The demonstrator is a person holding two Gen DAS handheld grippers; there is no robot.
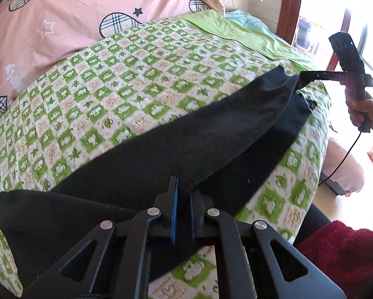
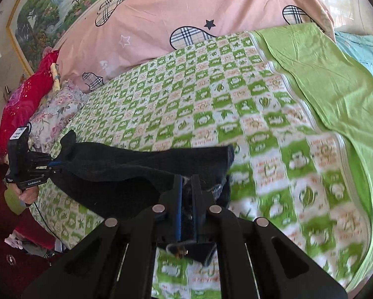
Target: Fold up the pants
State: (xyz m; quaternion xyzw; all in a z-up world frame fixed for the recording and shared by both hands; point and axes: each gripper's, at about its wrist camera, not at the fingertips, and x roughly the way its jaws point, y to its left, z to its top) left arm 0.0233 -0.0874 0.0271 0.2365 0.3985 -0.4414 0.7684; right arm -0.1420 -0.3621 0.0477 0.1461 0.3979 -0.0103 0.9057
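Black pants (image 1: 176, 144) lie stretched along the near edge of a bed with a green and white checked sheet (image 1: 136, 79). My left gripper (image 1: 184, 186) is shut on one end of the pants. My right gripper (image 1: 301, 77) shows at the far end in the left wrist view, shut on the other end. In the right wrist view the right gripper (image 2: 187, 186) pinches the pants (image 2: 136, 167), and the left gripper (image 2: 54, 165) holds the far end. The upper layer is lifted above a lower layer.
A pink quilt with plaid hearts (image 1: 87, 7) lies at the back of the bed. A plain green sheet (image 2: 331, 87) covers the right part. Red and floral bedding (image 2: 37, 94) lies at the left end. A window and wooden frame (image 1: 291, 5) stand beyond the bed.
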